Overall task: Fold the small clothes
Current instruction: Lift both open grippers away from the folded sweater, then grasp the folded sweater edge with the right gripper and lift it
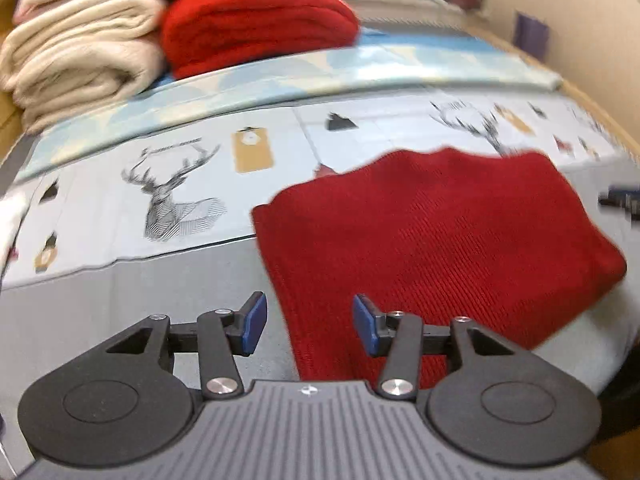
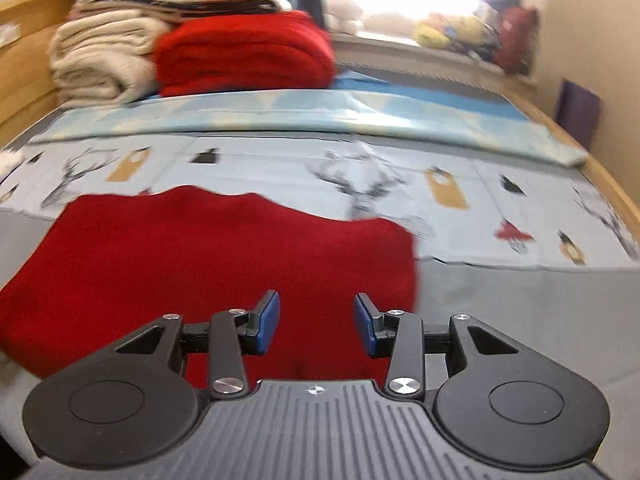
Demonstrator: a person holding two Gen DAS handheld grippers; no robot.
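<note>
- We see the left gripper (image 1: pixel 309 318) with its blue pads (image 1: pixel 256 316) standing about half apart; nothing is clamped between them.
- In the left wrist view, a dark red knitted garment (image 1: pixel 432 240) lies folded flat on the bed, right of centre; its near left edge runs under the gap between the pads, but we see no pad pressing on it.
- The right gripper (image 2: pixel 317 322) is likewise partly open, its blue pads (image 2: pixel 269 320) apart and holding nothing.
- In the right wrist view the dark red knitted garment (image 2: pixel 208 264) fills the near left and centre, and its right edge falls just right of the gripper's gap. The cloth shows behind and below the pads; whether they touch it we cannot tell.
- The garment rests partly on a grey sheet (image 1: pixel 120 312) in the near zone and partly on a pale bedcover printed with stag heads (image 1: pixel 168 200).
- Further off, a folded light blue patterned cloth (image 2: pixel 320 116) lies across the bed.
- At the far left a stack: cream folded blankets (image 1: pixel 80 64) with a bright red folded blanket (image 1: pixel 256 28) just beside them, on the right.
- A wooden bed frame (image 2: pixel 24 56) borders the far left; soft toys (image 2: pixel 432 32) sit by the bright window, blurred.
- Both views are smeared by motion.
</note>
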